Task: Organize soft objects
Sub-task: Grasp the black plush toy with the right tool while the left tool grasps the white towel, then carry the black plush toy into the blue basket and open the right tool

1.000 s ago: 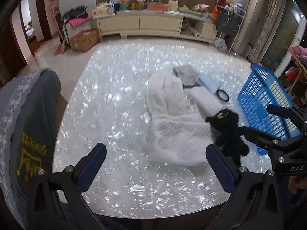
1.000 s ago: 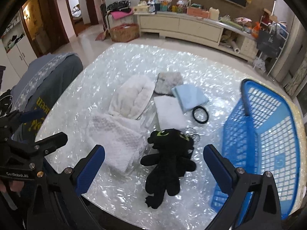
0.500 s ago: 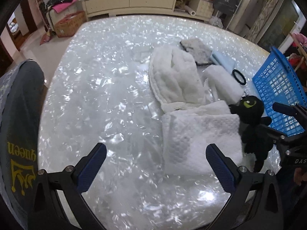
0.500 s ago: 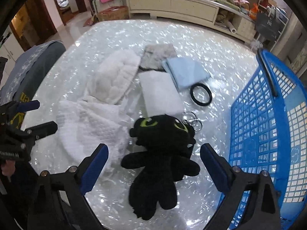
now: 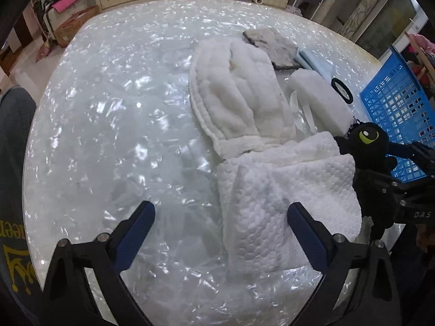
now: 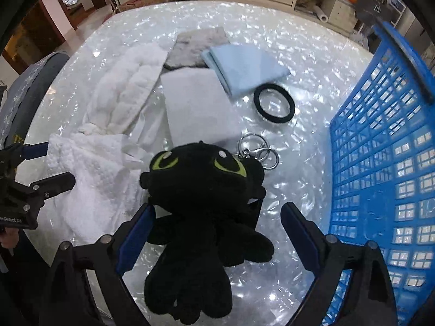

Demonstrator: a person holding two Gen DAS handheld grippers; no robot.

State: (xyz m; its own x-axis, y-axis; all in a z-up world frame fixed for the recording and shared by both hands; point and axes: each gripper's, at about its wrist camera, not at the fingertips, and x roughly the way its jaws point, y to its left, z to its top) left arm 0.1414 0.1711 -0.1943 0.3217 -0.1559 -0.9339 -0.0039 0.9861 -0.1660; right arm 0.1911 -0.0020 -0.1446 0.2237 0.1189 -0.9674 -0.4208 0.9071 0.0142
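Right now your right hand-held gripper (image 6: 216, 217) hangs low over the black plush dragon (image 6: 201, 212), jaws spread wide on either side of its body; the left blue pad sits just beside the toy's flank, the right pad stands apart from it, and nothing is clamped. The dragon lies flat on the pearly tabletop (image 6: 299, 54) near its near edge, head pointing away from you, with a metal key ring (image 6: 258, 150) beside its head. Just to its right stands the blue basket (image 6: 380, 163), along the tabletop's right edge.

Your left hand-held gripper (image 5: 220, 231) is also wide open and holds nothing. Its right pad hovers over the near end of the white waffle towel (image 5: 285, 190), its left pad over bare tabletop. That towel lies near the near edge, touching the dragon's left side. Beyond it rests a fluffy white cloth (image 5: 239, 95), then a grey furry piece (image 5: 272, 43) toward the far edge. A white folded pad (image 6: 195, 106), a pale blue cloth (image 6: 244, 68) and a black hair band (image 6: 274, 103) lie between those and the basket.
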